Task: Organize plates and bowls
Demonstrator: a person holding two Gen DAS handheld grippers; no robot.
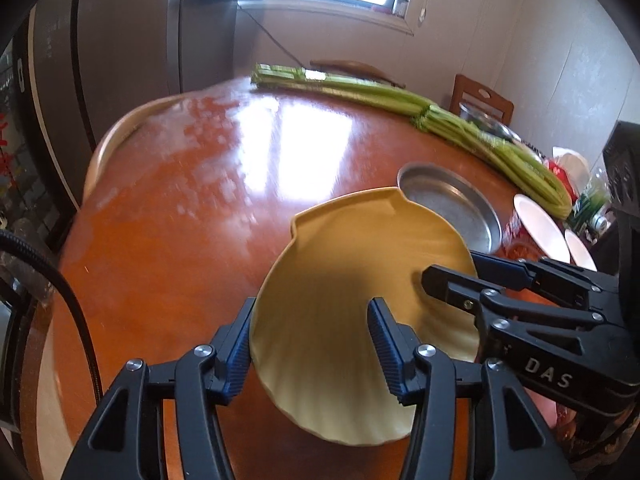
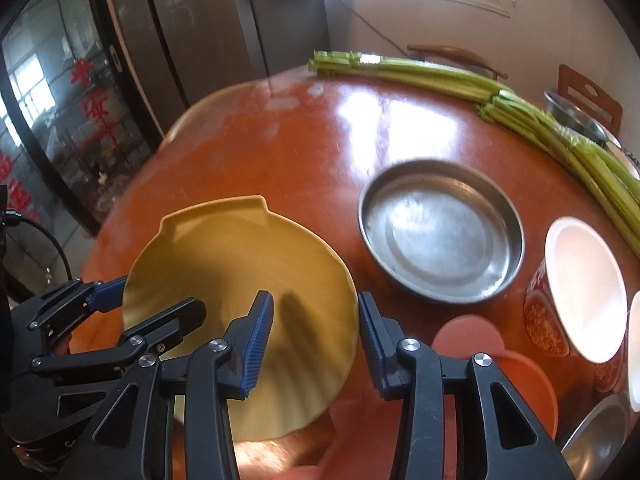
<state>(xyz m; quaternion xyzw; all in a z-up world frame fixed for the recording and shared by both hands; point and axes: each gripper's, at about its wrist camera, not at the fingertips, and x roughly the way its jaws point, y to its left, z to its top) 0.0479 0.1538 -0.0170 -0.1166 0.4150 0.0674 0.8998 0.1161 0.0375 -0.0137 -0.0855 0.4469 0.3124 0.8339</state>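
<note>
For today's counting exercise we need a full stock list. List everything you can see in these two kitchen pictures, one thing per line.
table: 1, glossy red-brown, fills the scene
yellow plate: 1, yellow, ribbed, near side, tilted
metal dish: 1, silver, right of the yellow plate
celery: 2 bundles, green, along the far right edge
bowls: 2, white inside, red-patterned outside, right side
plastic dishes: 2, pink and orange, near right
chair: 1, brown wood, behind the celery
left gripper: 1, black with blue pads, jaws astride the plate's left rim
right gripper: 1, same colours, jaws closed on the plate's right rim
</note>
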